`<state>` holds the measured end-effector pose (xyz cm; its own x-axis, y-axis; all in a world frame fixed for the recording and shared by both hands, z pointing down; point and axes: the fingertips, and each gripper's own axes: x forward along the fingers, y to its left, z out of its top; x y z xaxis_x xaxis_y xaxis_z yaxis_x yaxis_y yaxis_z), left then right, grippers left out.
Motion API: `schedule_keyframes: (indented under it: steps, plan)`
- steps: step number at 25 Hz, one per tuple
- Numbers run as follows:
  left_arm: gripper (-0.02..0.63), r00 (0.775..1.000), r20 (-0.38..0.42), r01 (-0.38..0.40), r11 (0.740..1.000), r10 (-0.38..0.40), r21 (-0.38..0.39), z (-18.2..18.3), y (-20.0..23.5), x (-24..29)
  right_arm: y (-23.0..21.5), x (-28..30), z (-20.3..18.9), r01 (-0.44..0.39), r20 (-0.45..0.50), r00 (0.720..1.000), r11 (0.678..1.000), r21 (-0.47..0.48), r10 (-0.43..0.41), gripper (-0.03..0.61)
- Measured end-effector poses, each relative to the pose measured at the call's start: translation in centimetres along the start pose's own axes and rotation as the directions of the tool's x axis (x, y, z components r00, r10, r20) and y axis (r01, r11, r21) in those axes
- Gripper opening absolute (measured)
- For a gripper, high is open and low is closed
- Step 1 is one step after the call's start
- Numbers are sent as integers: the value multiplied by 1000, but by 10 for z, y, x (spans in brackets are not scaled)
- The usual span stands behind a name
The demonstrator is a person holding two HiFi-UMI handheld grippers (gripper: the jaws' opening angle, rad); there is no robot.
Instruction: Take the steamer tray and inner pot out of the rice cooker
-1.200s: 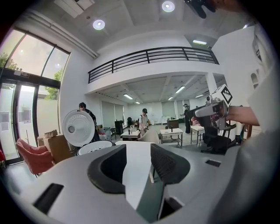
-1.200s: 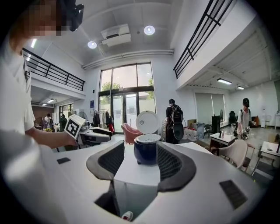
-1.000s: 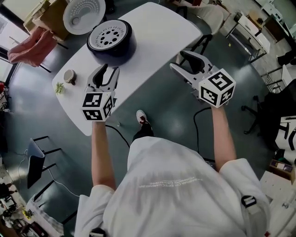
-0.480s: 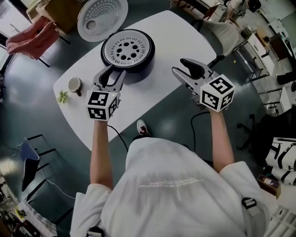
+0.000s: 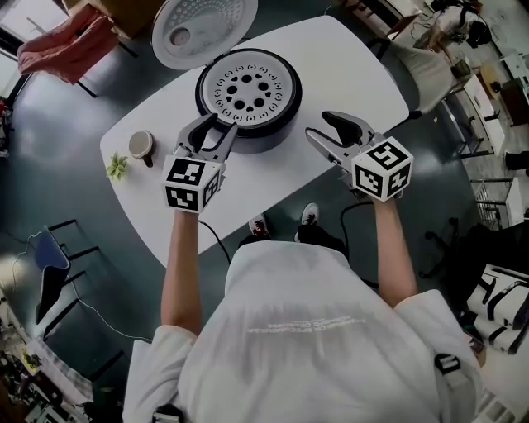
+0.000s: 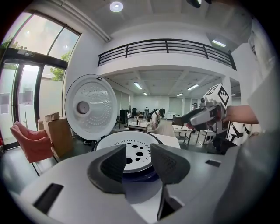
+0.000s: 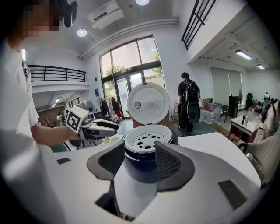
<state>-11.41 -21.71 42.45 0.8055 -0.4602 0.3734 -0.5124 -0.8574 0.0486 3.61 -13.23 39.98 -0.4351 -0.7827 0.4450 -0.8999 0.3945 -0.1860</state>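
- Sitting in the open rice cooker [image 5: 269, 139], just ahead of both claws, is the white steamer tray [image 5: 248, 87] full of holes.
- The inner pot is hidden under the tray.
- The left claw [image 5: 216, 129] is spread wide and holds nothing, its tips close to the cooker.
- The right claw [image 5: 322, 125] has just been opening wider, with nothing between its jaws.
- The lid [image 5: 202, 25] stands up behind the tray.

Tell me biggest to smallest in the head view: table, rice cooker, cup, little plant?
1. table
2. rice cooker
3. cup and little plant look about alike, so they stay unranked.
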Motion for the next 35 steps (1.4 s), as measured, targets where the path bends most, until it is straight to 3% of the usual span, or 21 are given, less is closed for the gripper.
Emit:
schedule_keyframes:
  steps: [8, 12, 16, 24, 26, 35]
  plan:
    - [206, 997, -62, -41, 999, 38, -37, 0, 2, 26, -40, 21, -9, -114, -41, 992, 993, 22, 115, 212]
    - [213, 989, -141, 35, 998, -42, -53, 3, -21, 55, -71, 30, -6, -188, -59, 980, 981, 39, 190, 204]
    - [229, 960, -254, 117, 992, -123, -39, 0, -47, 85, -93, 43, -6, -253, -69, 964, 967, 38, 255, 204]
    - [229, 888, -422, 183, 982, -183, -40, -8, -71, 119, -118, 67, -26, -338, -100, 934, 940, 58, 342, 231]
    - [229, 869, -455, 191, 980, -194, -52, -12, -75, 131, -133, 74, -38, -333, -142, 931, 942, 47, 336, 184]
    - [230, 794, -577, 178, 980, -194, -86, -25, -85, 143, -155, 75, -46, -347, -169, 920, 935, 75, 354, 211]
